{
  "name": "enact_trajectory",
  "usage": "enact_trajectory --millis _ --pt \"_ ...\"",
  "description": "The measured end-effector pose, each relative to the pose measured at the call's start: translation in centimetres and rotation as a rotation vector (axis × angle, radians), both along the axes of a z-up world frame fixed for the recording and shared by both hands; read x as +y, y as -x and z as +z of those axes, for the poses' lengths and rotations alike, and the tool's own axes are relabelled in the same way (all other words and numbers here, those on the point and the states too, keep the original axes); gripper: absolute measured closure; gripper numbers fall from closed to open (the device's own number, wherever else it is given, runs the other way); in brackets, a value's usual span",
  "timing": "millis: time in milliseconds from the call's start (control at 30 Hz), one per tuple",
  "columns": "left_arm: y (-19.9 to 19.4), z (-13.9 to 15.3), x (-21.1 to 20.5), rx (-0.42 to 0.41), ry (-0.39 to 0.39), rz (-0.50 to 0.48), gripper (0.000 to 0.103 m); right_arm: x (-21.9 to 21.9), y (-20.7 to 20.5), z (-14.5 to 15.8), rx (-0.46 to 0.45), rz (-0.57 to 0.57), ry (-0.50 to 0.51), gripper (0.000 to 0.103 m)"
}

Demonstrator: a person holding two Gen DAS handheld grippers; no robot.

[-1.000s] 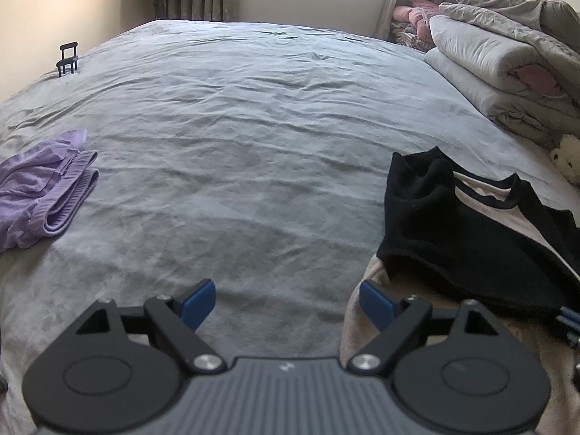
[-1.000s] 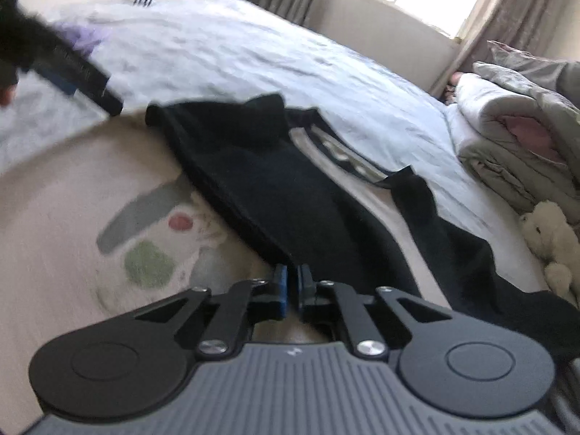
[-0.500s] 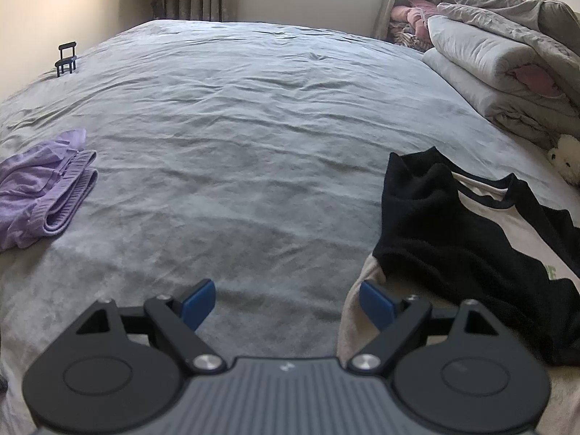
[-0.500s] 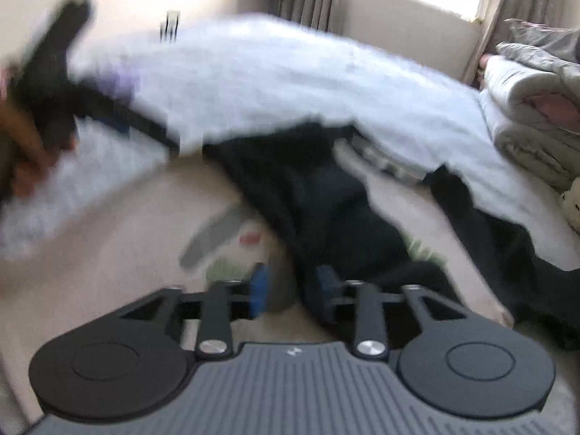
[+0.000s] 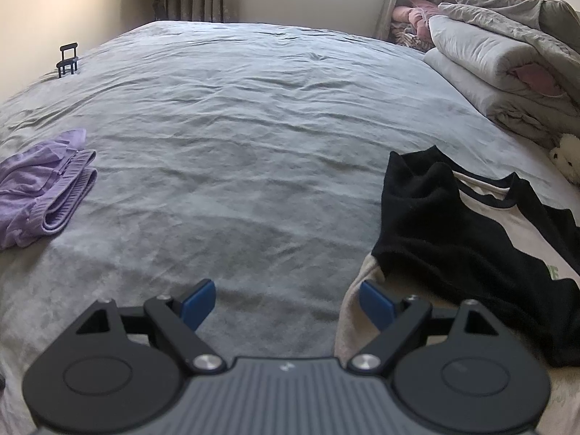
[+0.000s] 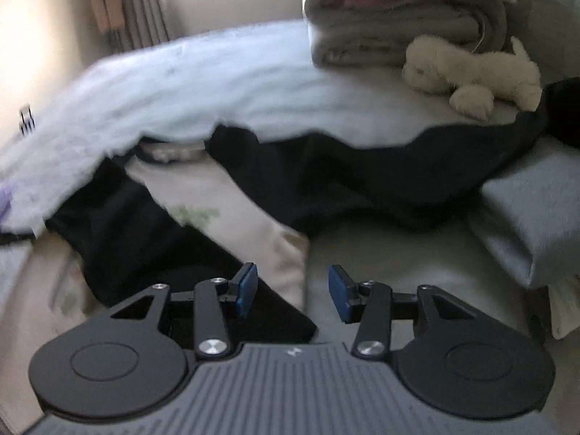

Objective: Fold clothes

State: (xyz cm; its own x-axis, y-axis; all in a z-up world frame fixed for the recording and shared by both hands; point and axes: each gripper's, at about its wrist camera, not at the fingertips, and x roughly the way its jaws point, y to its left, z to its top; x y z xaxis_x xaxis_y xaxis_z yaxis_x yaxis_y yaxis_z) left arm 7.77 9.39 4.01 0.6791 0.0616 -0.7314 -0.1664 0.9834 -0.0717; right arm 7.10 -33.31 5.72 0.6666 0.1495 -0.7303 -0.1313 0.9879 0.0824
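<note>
left gripper (image 5: 286,302) - jaws wide apart, empty | right gripper (image 6: 293,293) - jaws apart, empty

Bedspread (image 5: 253,137) centre free; folded quilts (image 5: 485,58) block right.

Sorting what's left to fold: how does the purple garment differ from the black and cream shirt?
The purple garment is already folded into a compact bundle; the black and cream shirt lies spread out and rumpled. The purple garment is one colour and sits at the left of the bed; the shirt is two-toned with a green print, at the right. Neither is gripped.
</note>
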Motion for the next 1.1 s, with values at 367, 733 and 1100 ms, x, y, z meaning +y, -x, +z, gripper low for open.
enact_trajectory --millis 367,733,1100 --pt "-0.1 -0.2 0.0 0.012 -0.002 -0.005 0.015 1.9 0.5 -0.2 -0.024 0.011 0.177 0.097" --pt "-0.3 -0.1 0.0 0.009 0.026 -0.021 0.015 1.8 -0.1 -1.2 -0.017 -0.052 0.268 0.081" --pt "-0.7 0.2 -0.8 -0.019 0.066 -0.091 0.015 8.5 0.3 0.9 -0.147 0.181 0.097 0.067"
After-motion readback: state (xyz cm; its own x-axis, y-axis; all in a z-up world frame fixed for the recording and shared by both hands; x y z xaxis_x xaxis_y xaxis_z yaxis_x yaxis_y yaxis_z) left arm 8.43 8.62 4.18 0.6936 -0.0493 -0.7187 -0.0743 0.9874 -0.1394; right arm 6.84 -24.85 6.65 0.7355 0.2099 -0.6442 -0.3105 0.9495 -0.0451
